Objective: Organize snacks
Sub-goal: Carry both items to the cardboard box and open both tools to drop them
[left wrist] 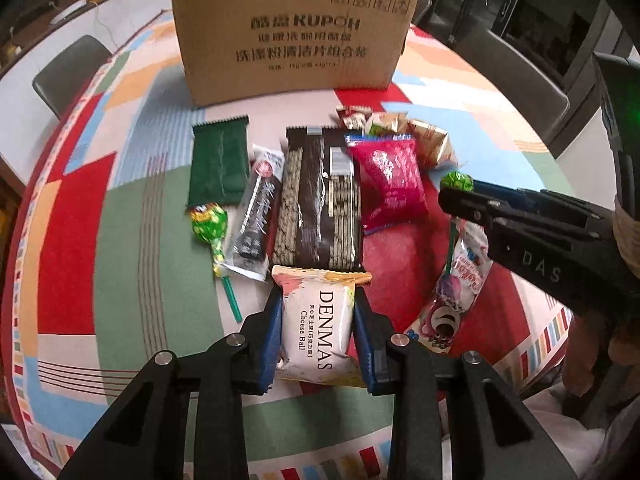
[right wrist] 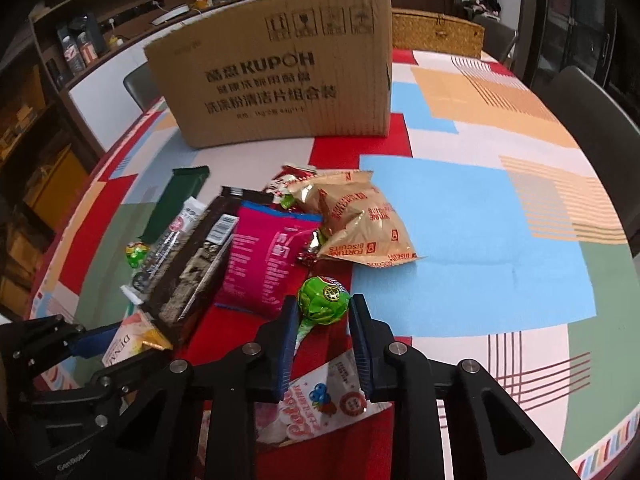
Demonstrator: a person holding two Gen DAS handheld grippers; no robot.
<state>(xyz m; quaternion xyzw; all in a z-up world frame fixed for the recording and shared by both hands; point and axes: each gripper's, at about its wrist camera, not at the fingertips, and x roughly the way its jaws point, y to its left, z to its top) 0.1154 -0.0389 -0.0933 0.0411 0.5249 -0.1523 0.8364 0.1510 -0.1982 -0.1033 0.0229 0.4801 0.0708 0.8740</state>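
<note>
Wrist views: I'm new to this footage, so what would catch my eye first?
The tall cardboard box at the back of the bright patchwork tablecloth dominates. In front lies a jumble of snacks, led by a long dark biscuit pack and a pink bag. Nearest, the left tongs squeeze a white Denmas Cheese Ball packet, and the right tongs close on a green lollipop.

A: Where do we look from?
B: From each wrist, steeply down along the fingers, close over the counter (left wrist: 132,216).
A: Facing what?
B: The cardboard box (left wrist: 292,36) at the far side.
A: What do we share?
B: The snack pile, the box, and each view catches the other tool (left wrist: 460,196).
</note>
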